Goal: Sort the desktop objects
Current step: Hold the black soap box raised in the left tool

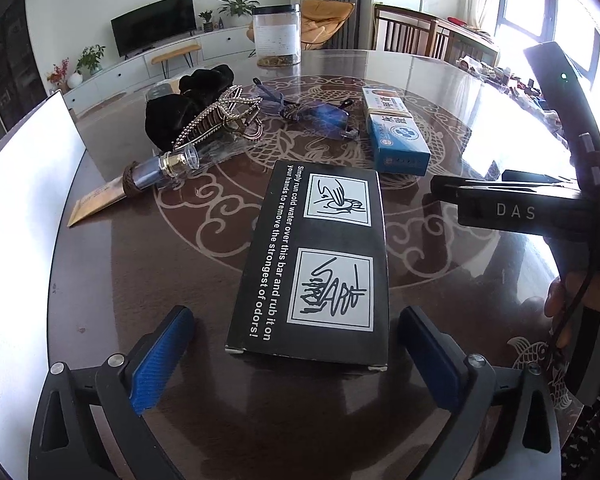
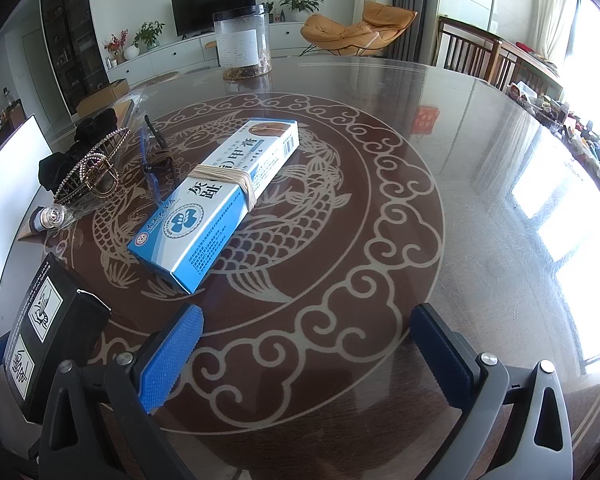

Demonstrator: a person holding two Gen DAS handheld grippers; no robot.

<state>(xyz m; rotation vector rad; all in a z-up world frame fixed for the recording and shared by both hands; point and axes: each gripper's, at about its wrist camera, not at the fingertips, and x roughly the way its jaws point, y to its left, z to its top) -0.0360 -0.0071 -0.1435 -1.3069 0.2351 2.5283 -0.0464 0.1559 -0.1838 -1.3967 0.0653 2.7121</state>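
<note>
A black box with white print and two drawings lies flat on the round patterned table. My left gripper is open, its blue pads on either side of the box's near end and clear of it. The same black box sits at the lower left of the right wrist view. A blue-and-white medicine box bound with a rubber band lies ahead of my right gripper, which is open and empty over bare table. The medicine box lies beyond the black box.
At the left are a jewelled hair claw, black fabric, blue glasses, a small glass bottle and a white board. A clear jar stands at the far edge. A hand shows at right.
</note>
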